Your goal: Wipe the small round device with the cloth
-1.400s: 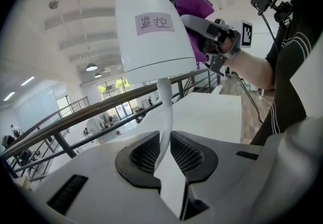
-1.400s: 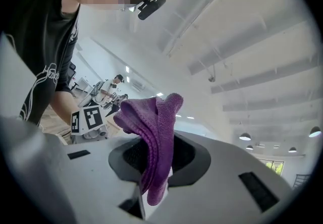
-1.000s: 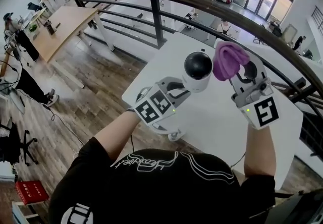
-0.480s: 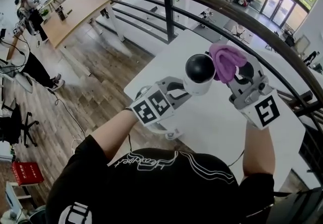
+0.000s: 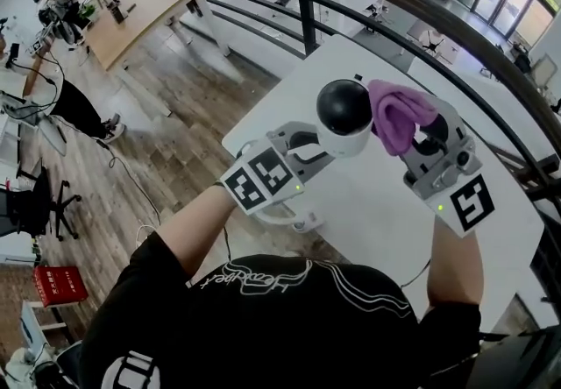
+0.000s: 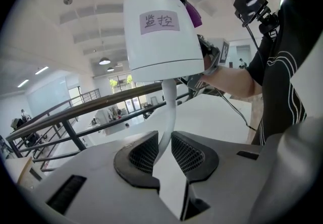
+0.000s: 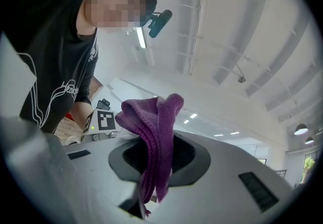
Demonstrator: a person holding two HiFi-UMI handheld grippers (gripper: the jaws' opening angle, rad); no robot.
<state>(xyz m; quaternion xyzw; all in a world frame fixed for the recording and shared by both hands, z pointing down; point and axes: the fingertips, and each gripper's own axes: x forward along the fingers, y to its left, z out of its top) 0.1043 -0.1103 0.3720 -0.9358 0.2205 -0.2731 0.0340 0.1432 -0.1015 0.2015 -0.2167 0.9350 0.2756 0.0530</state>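
Note:
The small round device (image 5: 344, 116) is a white body with a black dome, held up above the table. Its thin white stem (image 6: 167, 112) runs between the pads of my left gripper (image 5: 317, 153), which is shut on it; those jaws have just been opening slightly, with the stem still between them. From below, the left gripper view shows the device (image 6: 161, 31) with a label on its white shell, above my left gripper (image 6: 163, 150). My right gripper (image 5: 412, 135) is shut on a bunched purple cloth (image 5: 399, 114), which touches the device's right side. The cloth (image 7: 154, 127) hangs between the jaws of my right gripper (image 7: 156, 160).
A white table (image 5: 377, 212) lies under both grippers, with a small round white part (image 5: 298, 221) near its front edge. A dark curved railing (image 5: 421, 10) runs behind it. Beyond it, a lower floor with desks and people shows at the upper left.
The right gripper has tilted a little, and the cloth has shifted slightly down along the device's right side. The left gripper and the device have stayed in place.

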